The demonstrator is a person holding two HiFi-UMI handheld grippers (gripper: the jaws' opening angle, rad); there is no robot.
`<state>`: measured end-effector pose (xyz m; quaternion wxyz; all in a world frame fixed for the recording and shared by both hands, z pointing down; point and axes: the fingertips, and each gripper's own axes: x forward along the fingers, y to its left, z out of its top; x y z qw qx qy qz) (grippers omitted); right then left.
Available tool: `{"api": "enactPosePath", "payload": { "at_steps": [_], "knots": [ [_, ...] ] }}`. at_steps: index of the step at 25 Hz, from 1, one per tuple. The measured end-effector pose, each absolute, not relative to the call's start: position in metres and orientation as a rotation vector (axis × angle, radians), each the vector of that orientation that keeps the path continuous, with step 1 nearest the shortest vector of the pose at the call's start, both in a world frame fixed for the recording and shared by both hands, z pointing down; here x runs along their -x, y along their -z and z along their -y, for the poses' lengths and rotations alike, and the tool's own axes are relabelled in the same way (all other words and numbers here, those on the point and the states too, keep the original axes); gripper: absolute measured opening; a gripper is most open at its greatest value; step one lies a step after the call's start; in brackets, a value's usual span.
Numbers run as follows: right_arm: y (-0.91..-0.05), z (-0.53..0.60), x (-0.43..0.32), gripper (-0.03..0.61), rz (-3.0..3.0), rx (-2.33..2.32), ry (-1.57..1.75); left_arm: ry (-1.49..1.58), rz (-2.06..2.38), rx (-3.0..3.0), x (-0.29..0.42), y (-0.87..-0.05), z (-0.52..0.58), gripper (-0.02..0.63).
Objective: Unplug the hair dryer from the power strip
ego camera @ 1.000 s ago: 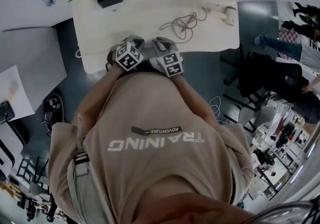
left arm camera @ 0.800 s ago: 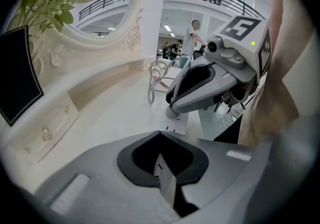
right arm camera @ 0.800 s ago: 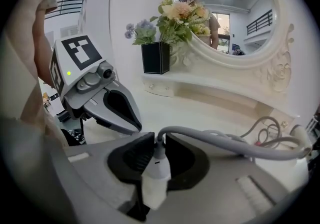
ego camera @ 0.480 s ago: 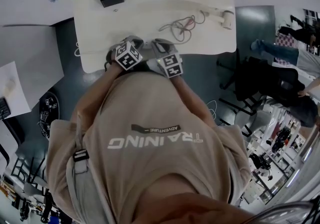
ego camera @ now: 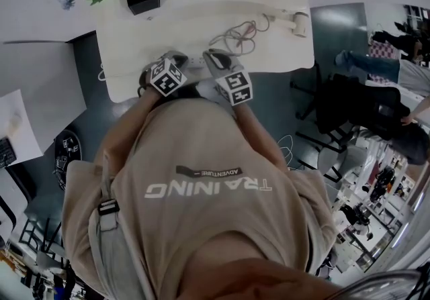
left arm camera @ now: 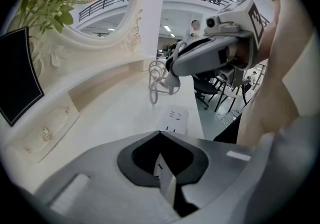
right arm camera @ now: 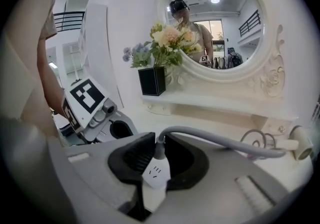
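My right hand-held gripper (right arm camera: 156,144) has just been closing and now pinches the grey plug (right arm camera: 159,154) at lower centre of its view, directly above the white power strip (right arm camera: 154,175). My left hand-held gripper (left arm camera: 160,138) is clamped on that strip's near end.

If the left grip slips, the strip may rise with the plug instead of releasing it. A slanted pull could bend the prongs or let the plug slide out of the pads. The cord (right arm camera: 220,140) runs right to the hair dryer (right arm camera: 302,149), which lies near the edge of the table (ego camera: 282,50), so a hard tug could drag it.

The prongs are hidden behind the jaws, so I cannot tell whether they are clear of the socket. In the head view the marker cubes cover both sets of jaws.
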<state>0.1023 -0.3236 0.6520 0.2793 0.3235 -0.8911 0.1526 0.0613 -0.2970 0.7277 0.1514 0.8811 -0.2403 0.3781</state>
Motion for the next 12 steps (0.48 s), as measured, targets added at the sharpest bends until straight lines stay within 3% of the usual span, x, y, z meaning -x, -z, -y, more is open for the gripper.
{"api": "enactPosePath", "payload": {
  "at_steps": [12],
  "knots": [
    [-0.568,0.341,-0.141,0.067,2.662,-1.064,-0.516,-1.050,0.732,-2.466,-0.064,-0.718,0.298,0.006]
  ]
}}
